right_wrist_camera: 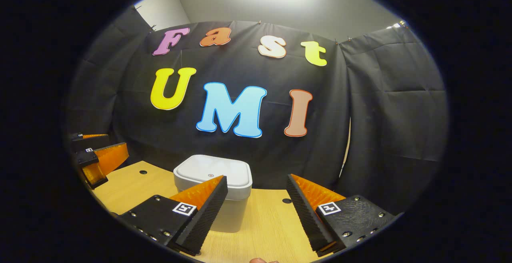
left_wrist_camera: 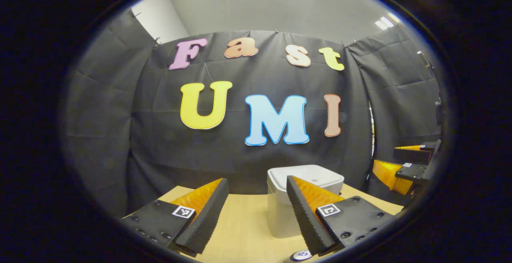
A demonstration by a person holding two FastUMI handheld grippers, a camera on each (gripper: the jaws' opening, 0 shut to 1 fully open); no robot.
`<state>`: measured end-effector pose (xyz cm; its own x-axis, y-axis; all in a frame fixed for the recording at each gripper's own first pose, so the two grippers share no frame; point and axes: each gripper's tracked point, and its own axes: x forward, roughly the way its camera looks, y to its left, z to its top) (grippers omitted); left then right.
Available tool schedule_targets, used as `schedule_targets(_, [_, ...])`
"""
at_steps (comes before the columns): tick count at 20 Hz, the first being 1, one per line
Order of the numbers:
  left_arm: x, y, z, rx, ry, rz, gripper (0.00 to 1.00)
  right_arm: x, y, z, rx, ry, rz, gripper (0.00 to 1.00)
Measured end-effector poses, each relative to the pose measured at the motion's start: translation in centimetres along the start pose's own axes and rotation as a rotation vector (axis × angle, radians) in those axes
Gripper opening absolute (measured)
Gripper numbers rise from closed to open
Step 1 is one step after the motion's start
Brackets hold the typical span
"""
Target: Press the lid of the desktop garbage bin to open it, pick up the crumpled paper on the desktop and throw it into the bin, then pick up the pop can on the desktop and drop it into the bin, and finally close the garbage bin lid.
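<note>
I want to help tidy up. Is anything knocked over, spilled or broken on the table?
Nothing stands out. The bin stands upright on the table with its lid shut and level. No spill or damage shows. The left claw and right claw are both open, apart from the bin.

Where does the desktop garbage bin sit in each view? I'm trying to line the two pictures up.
Left gripper view: the garbage bin stands at bottom centre, lid shut, partly behind the left gripper's finger.
Right gripper view: the bin is lower left of centre, partly behind a finger of the right gripper.
Shared landmark: the wooden desktop under it.
</note>
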<state>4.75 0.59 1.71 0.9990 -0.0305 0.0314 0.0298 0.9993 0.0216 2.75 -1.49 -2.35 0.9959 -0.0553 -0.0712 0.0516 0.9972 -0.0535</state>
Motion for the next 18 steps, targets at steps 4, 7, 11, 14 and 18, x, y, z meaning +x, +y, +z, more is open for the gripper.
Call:
schedule_targets(4, [0.9, 0.5, -0.6, 0.031, 0.005, -0.019, 0.96, 0.6, 0.8, -1.1, 0.024, 0.04, -0.006, 0.95])
schedule_targets(7, [1.5, 0.9, -0.8, 0.028, 0.013, -0.026, 0.96, 1.3, 1.6, -1.5, -0.005, 0.053, 0.0, 0.95])
schedule_targets(11, [1.8, 1.2, -1.8, 0.015, 0.033, -0.03, 0.95, 2.0, 3.2, -2.0, -0.024, 0.071, 0.025, 0.81])
schedule_targets(14, [2.1, 1.8, -1.8, 0.011, 0.035, -0.02, 0.95, 2.7, 3.4, -2.1, -0.024, 0.067, 0.025, 0.56])
schedule_targets(18, [2.4, 2.4, -2.3, 0.01, 0.041, -0.012, 0.95, 3.5, 3.7, -2.0, 0.009, 0.066, 0.022, 0.21])
